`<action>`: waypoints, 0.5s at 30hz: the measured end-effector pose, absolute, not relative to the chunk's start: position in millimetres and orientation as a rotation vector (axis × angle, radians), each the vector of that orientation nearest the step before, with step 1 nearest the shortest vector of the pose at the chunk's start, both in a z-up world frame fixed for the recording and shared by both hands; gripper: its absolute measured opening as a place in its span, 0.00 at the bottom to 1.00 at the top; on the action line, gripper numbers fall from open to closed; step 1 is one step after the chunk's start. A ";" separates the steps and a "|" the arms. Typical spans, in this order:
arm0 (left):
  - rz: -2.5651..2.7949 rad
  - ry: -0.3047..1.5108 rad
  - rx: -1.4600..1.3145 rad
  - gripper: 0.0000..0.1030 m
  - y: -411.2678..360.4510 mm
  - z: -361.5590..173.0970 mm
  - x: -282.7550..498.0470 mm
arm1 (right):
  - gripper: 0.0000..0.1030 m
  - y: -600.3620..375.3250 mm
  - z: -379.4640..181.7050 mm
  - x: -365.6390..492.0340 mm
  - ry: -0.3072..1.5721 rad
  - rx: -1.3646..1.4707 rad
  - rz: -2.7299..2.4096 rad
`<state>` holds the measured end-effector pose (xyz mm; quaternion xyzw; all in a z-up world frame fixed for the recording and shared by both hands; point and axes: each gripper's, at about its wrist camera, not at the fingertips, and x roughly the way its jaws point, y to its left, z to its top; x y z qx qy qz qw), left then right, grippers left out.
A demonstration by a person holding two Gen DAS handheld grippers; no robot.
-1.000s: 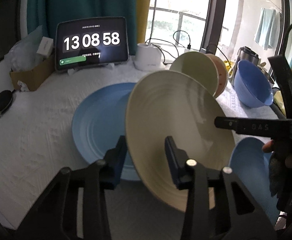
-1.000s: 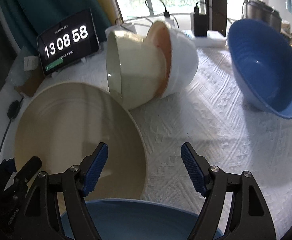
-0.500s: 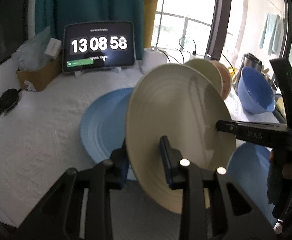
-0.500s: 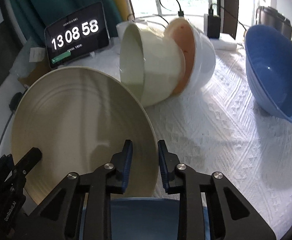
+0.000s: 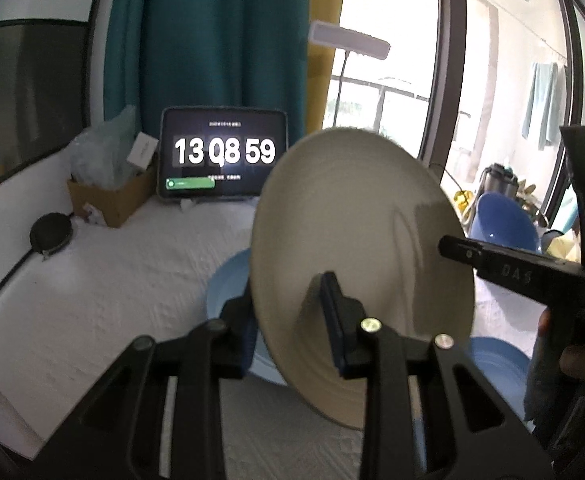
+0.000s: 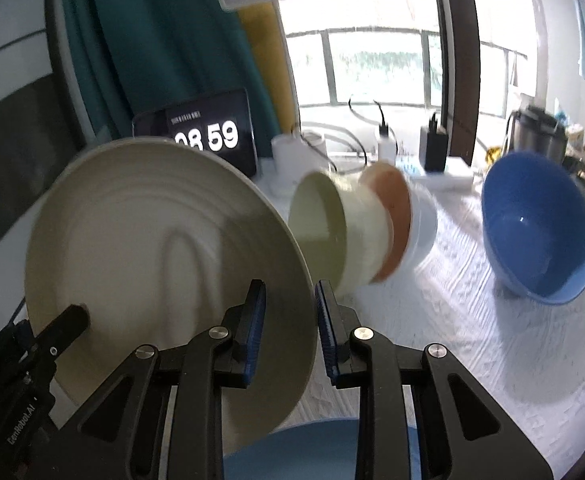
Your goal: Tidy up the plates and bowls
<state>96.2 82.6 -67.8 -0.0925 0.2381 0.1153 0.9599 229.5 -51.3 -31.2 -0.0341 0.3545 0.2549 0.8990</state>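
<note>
Cream plate (image 5: pixel 356 240) held tilted above the surface (image 5: pixel 112 288), left tongs (image 5: pixel 292 320) and right tongs (image 6: pixel 290 320) each clamped on its rim

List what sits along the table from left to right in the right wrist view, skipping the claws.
Cream plate → green bowl on its side, nested in the orange bowl and then the white bowl → deep blue bowl, tilted.

Nested bowls (image 6: pixel 356 228) and blue bowl (image 6: pixel 540 228) leave bare cloth (image 6: pixel 460 280) between.
</note>
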 end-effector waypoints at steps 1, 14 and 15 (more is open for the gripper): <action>0.231 0.475 -0.188 0.29 82.5 -65.5 93.3 | 0.27 -52.5 -26.6 227.3 0.722 -0.066 0.529; 0.154 0.474 -0.164 0.30 52.7 -56.8 72.0 | 0.27 -86.2 -9.2 189.8 0.699 -0.059 0.486; 0.143 0.480 -0.161 0.30 48.9 -57.5 71.0 | 0.27 -90.0 -9.0 186.8 0.701 -0.057 0.479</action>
